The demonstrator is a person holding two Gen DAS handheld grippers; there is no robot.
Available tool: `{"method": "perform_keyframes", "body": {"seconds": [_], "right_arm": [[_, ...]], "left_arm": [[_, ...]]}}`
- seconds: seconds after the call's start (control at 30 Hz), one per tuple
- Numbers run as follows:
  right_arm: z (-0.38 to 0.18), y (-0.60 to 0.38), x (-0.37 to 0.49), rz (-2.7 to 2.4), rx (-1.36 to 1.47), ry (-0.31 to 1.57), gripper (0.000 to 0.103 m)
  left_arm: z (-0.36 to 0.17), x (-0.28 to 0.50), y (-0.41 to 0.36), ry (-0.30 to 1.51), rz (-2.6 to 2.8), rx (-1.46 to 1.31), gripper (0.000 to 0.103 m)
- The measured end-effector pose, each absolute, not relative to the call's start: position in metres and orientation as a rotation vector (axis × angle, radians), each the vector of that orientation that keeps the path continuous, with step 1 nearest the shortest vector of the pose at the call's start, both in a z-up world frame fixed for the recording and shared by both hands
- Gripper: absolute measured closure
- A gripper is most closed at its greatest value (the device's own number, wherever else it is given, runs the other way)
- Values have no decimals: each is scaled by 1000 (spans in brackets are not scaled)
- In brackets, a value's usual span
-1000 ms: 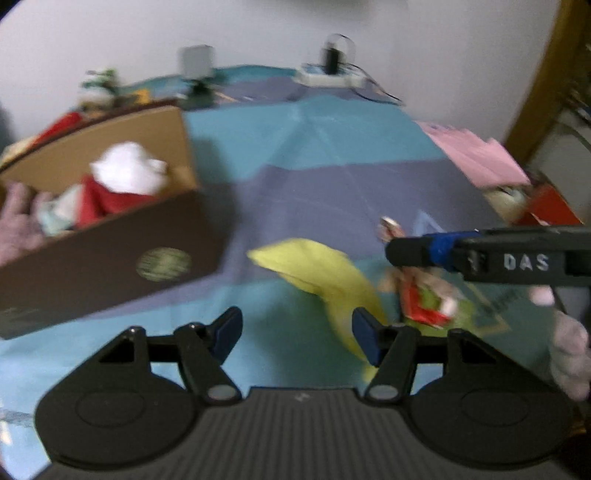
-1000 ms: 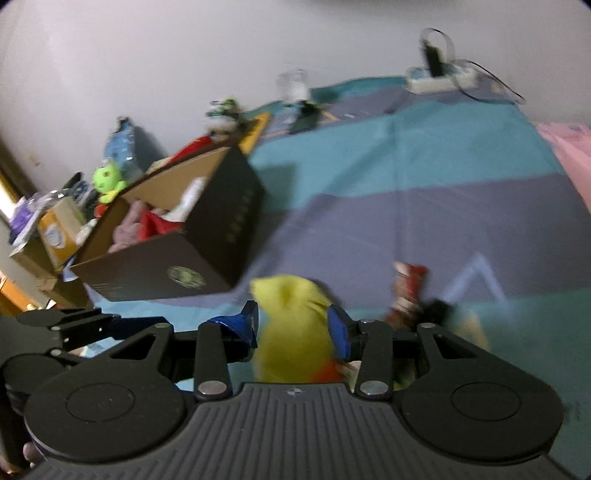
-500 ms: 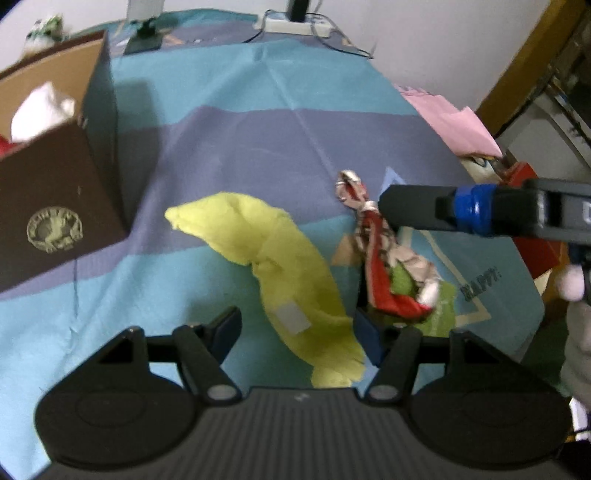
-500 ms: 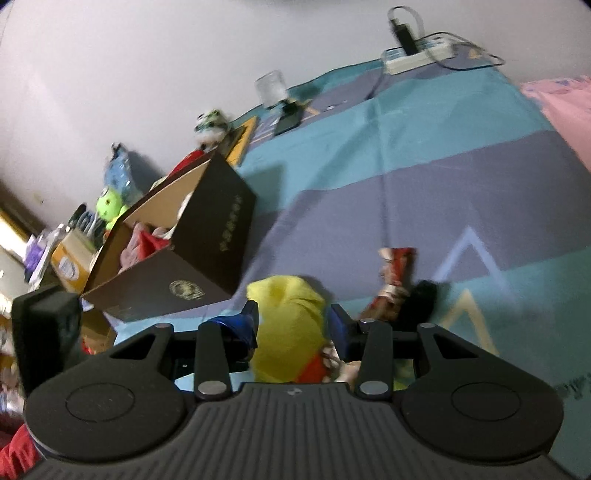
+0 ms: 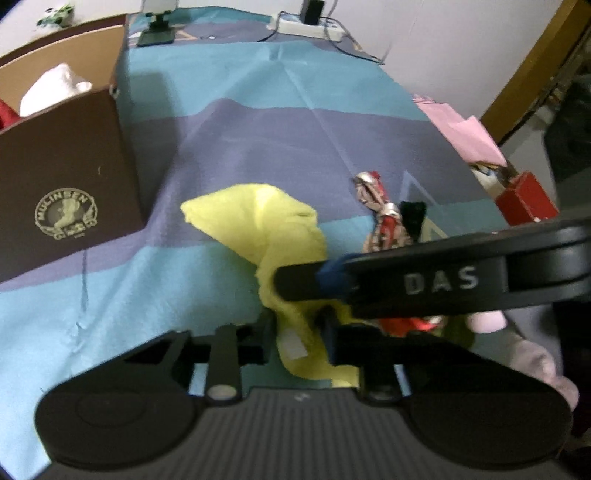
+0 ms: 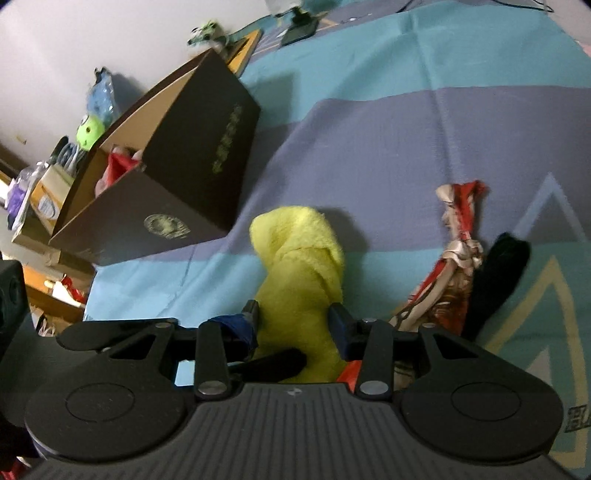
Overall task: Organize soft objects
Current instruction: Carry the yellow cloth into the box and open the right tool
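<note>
A yellow fleece cloth [image 5: 266,229] lies bunched on the striped bedspread; it also shows in the right wrist view [image 6: 299,266]. My left gripper [image 5: 295,328] is shut on its near end. My right gripper [image 6: 293,321] is shut on the same cloth, a little further along; its finger [image 5: 406,284] crosses the left wrist view. A brown cardboard box [image 5: 62,177] with soft items inside stands to the left, also in the right wrist view [image 6: 173,177]. A red patterned scarf [image 6: 458,251] and a black cloth [image 6: 495,273] lie to the right.
A power strip [image 5: 306,26] and a small stand [image 5: 159,22] sit at the far edge of the bed. Pink fabric [image 5: 461,129] and a red box [image 5: 524,199] lie off the right side. Clutter and toys [image 6: 88,129] sit behind the box.
Both grippers have closed in on the yellow cloth's near end and now grip it. The cloth has bunched up. The right gripper's finger has moved lower and closer in the left wrist view.
</note>
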State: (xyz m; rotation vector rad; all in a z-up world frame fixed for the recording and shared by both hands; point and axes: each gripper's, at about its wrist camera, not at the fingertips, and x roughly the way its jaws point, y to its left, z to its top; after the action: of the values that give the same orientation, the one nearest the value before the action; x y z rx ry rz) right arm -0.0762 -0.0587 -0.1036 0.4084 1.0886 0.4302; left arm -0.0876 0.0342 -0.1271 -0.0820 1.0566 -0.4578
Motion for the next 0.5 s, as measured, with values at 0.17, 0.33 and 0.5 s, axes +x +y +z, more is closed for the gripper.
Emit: {"method": "perform_keyframes", "body": {"seconds": [0.17, 0.33, 0.5], "right_arm": [[-91, -44, -83, 442, 402, 1062, 77], [-79, -39, -90, 415, 433, 1047, 79], [-55, -33, -99, 402, 496, 964, 79]], "left_arm": [[-109, -96, 43, 987, -563, -57, 90], [-96, -100, 57, 965, -639, -46, 90], [-65, -106, 71, 875, -716, 7, 90]]}}
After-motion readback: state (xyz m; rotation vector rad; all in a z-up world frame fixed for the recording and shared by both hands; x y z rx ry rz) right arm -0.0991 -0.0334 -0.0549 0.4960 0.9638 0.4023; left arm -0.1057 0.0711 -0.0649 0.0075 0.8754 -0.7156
